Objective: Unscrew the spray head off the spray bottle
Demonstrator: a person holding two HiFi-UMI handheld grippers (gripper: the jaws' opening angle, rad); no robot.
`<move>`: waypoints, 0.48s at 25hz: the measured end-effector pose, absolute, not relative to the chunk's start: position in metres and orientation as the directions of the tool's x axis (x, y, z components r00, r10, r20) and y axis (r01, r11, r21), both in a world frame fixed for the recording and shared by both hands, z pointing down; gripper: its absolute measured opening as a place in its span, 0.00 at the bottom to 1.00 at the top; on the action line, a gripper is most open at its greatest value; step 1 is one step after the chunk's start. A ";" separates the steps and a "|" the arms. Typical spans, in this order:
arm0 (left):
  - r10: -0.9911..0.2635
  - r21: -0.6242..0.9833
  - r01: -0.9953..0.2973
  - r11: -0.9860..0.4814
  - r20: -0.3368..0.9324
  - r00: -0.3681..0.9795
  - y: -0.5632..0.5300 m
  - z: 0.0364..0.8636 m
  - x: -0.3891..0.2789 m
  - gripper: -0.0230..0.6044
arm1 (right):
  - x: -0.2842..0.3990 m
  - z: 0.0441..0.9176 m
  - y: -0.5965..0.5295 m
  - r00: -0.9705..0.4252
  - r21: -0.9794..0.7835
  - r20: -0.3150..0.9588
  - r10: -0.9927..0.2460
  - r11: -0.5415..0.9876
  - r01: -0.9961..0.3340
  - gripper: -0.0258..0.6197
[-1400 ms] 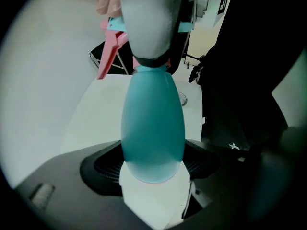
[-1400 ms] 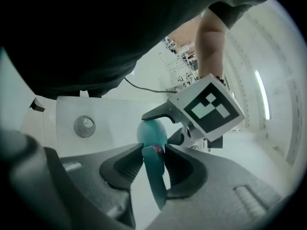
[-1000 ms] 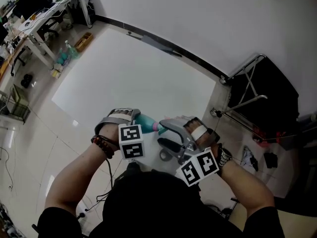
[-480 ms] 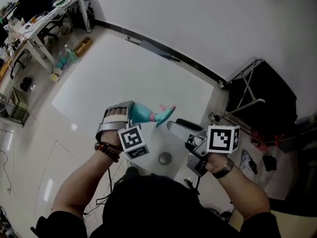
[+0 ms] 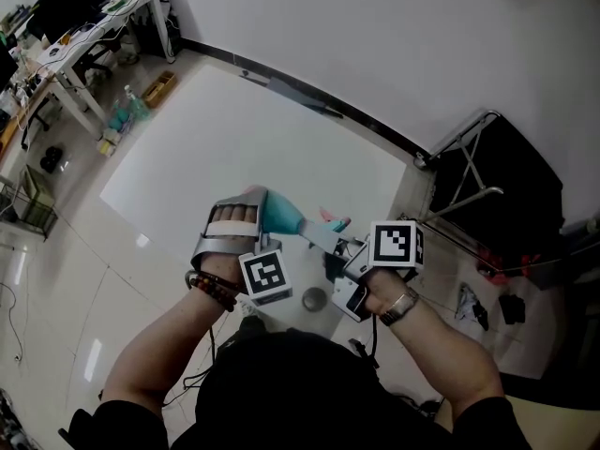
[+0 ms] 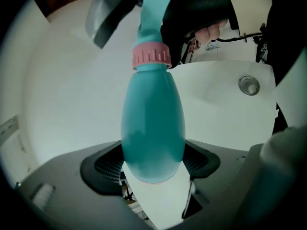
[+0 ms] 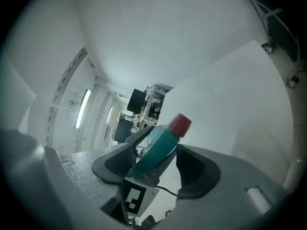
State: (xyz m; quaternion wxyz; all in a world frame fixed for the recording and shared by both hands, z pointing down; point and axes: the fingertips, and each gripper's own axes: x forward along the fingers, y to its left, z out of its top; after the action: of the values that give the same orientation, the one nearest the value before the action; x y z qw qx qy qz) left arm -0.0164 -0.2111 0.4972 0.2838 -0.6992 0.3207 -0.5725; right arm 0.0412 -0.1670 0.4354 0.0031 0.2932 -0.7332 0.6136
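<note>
On the left, the left gripper [image 5: 251, 212] is holding the teal plastic spray bottle [image 6: 152, 123] up above the table, its fingers pinching the rounded lower end of the body. The bottle is lying tilted, with its neck pointing toward the other hand. Moving right along it, the ribbed pink screw collar [image 6: 151, 56] is sitting on the neck with no gap that I can make out. Above it, the teal spray head with a red nozzle tip [image 7: 163, 140] is attached and in line with the bottle. The right gripper [image 5: 333, 242] is reaching in from the right, and its fingers are closing around that head, one dark pad on each side, apparently gripping it.

As I judge it, the unscrewing is not finished. The head is on, and I cannot tell how loose the collar is. Turning the head and lifting it free are left to do.

Below them, the white table [image 5: 234, 139] is carrying only a small round metal disc [image 5: 312, 299]. Cluttered desks [image 5: 84, 26] are standing far left on the pale tiled floor [image 5: 56, 279], and a black folding frame [image 5: 497, 176] is leaning at the right.
</note>
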 end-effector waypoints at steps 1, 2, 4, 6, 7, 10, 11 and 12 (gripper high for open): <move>-0.780 -0.771 -0.120 -0.625 0.610 0.142 -0.211 0.496 -0.015 0.68 | 0.039 0.436 -0.168 -0.828 -0.899 0.364 -0.427 0.072 -0.432 0.45; -0.783 -0.776 -0.118 -0.620 0.604 0.146 -0.210 0.495 -0.013 0.68 | 0.039 0.437 -0.169 -0.826 -0.899 0.365 -0.429 0.071 -0.433 0.45; -0.783 -0.776 -0.114 -0.621 0.604 0.152 -0.207 0.496 -0.011 0.68 | 0.038 0.440 -0.171 -0.822 -0.894 0.371 -0.431 0.075 -0.442 0.37; -0.777 -0.771 -0.110 -0.627 0.610 0.152 -0.206 0.499 -0.011 0.68 | 0.038 0.441 -0.170 -0.818 -0.882 0.386 -0.426 0.089 -0.462 0.32; -0.773 -0.766 -0.111 -0.633 0.616 0.153 -0.206 0.500 -0.011 0.68 | 0.037 0.442 -0.169 -0.816 -0.874 0.396 -0.421 0.099 -0.475 0.31; -0.760 -0.752 -0.114 -0.649 0.631 0.157 -0.204 0.502 -0.011 0.68 | 0.038 0.444 -0.165 -0.808 -0.840 0.433 -0.398 0.148 -0.523 0.25; -0.756 -0.749 -0.113 -0.652 0.635 0.159 -0.204 0.503 -0.011 0.68 | 0.038 0.445 -0.164 -0.805 -0.823 0.448 -0.390 0.173 -0.542 0.25; -0.751 -0.745 -0.110 -0.658 0.640 0.161 -0.203 0.503 -0.010 0.68 | 0.038 0.445 -0.163 -0.799 -0.801 0.464 -0.382 0.203 -0.563 0.25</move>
State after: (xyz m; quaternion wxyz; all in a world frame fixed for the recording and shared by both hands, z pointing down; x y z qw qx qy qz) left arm -0.0105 -0.2029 0.5034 0.2802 -0.7084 0.3040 -0.5721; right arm 0.0376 -0.1628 0.4446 0.0819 0.3061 -0.7712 0.5521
